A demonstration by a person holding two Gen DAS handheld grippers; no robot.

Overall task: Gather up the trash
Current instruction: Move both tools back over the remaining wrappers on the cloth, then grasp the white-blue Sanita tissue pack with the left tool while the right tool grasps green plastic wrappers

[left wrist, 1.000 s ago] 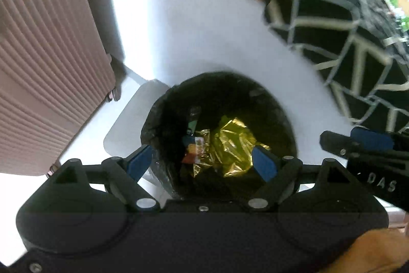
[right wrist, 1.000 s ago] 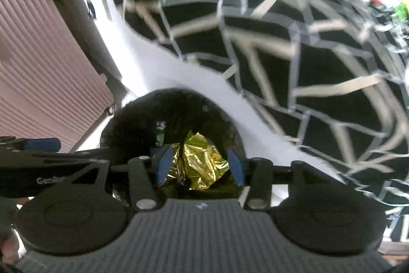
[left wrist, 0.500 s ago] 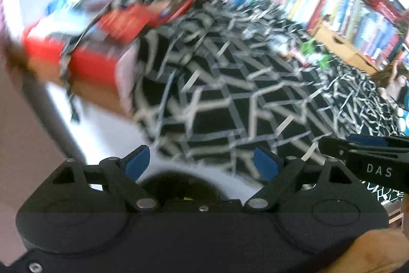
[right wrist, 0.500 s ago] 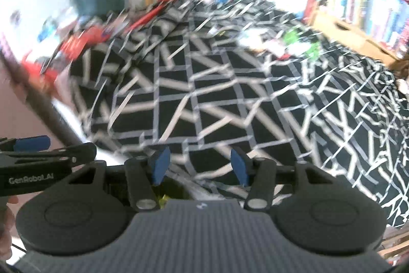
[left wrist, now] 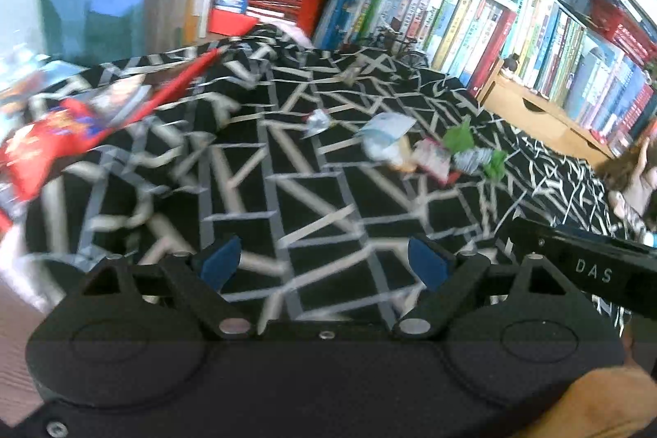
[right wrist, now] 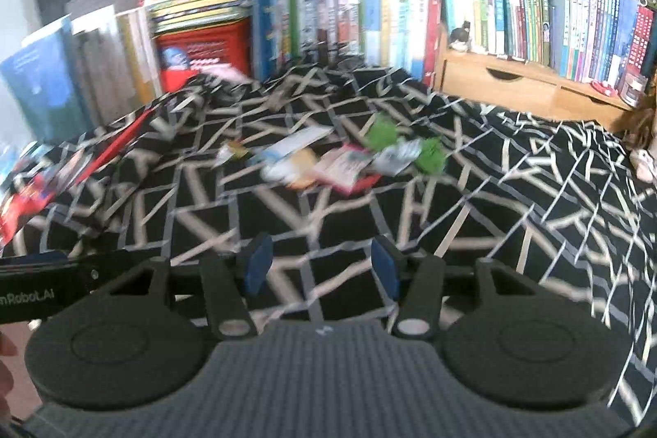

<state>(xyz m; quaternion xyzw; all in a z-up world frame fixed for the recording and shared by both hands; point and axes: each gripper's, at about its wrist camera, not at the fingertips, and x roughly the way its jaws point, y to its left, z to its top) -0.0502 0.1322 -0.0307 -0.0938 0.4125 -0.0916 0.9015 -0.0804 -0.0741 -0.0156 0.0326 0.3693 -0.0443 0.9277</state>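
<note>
Both claws are up over the bed with nothing in them, looking across the black-and-white patterned bedspread [left wrist: 287, 167]. Starting far left: a red comic book [left wrist: 45, 146] lies near the bed's left edge, probably reading matter and not rubbish. Moving right, the left claw [left wrist: 324, 265] has its blue pads spread wide and empty, only bedspread showing between them. Nothing to pinch yet, so the wide spread makes sense for grabbing loose, crumpled stuff.

Now the trash: it sits on the far middle of the bed, well apart from both claws. A small silvery wrapper [left wrist: 318, 121] lies furthest left, then a pale blue-and-white packet [left wrist: 384, 134], a pink packet [left wrist: 431, 159], and crumpled green paper [left wrist: 462, 138] at the right end, all close together in a loose heap.

The right claw [right wrist: 320, 269] is also parted, more narrowly, and empty. From its camera the same trash heap [right wrist: 328, 159] lies almost dead ahead, so my guess is that the right claw has the shorter reach. Bookshelves [right wrist: 369, 7] line the far wall.
</note>
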